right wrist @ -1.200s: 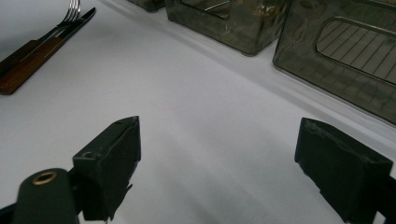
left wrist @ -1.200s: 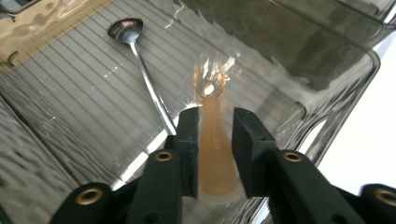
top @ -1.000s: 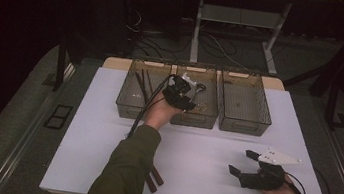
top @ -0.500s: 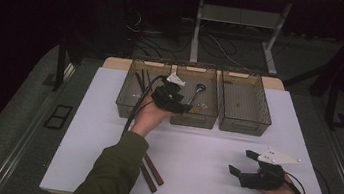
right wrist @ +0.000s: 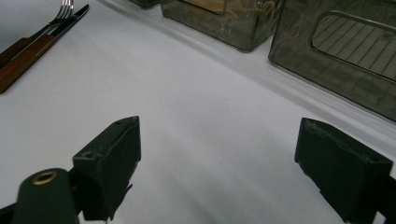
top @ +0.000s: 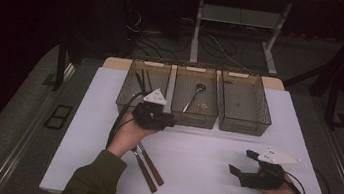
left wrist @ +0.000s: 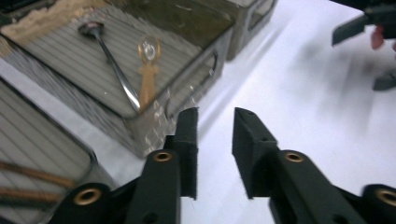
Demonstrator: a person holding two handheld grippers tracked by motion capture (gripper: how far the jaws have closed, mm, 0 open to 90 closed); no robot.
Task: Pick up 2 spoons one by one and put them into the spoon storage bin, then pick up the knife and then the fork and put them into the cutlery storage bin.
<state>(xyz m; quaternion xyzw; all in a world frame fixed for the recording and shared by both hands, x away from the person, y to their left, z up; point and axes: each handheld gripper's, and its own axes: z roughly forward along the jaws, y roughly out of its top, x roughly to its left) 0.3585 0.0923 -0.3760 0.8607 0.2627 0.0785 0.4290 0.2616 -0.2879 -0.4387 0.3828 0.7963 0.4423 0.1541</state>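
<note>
Dark surroundings frame a white table (top: 212, 158) with three smoked-plastic bins in a row at its far edge. Sorting of cutlery into the bins appears to be in hand: the middle bin (top: 207, 119) already holds a steel ladle-type spoon (left wrist: 109, 58) and a small amber plastic spoon (left wrist: 148, 70), and the left bin (top: 126, 101) holds dark sticks.

Left gripper (left wrist: 215, 126): its jaws have just been closing and now stand a narrow gap apart — nothing between them, nothing touched. It sits just in front of the middle bin, above the bare tabletop.

Remaining items: a wooden-handled fork (right wrist: 42, 30) and knife (right wrist: 28, 58) lie side by side on the table near the person's left forearm. By my reading, the next move calls for reopening the jaws, swinging back toward the pair and closing across one handle.

Right gripper (right wrist: 224, 168): jaws spread wide, empty, low over the table at the near right — well apart from the cutlery.
</note>
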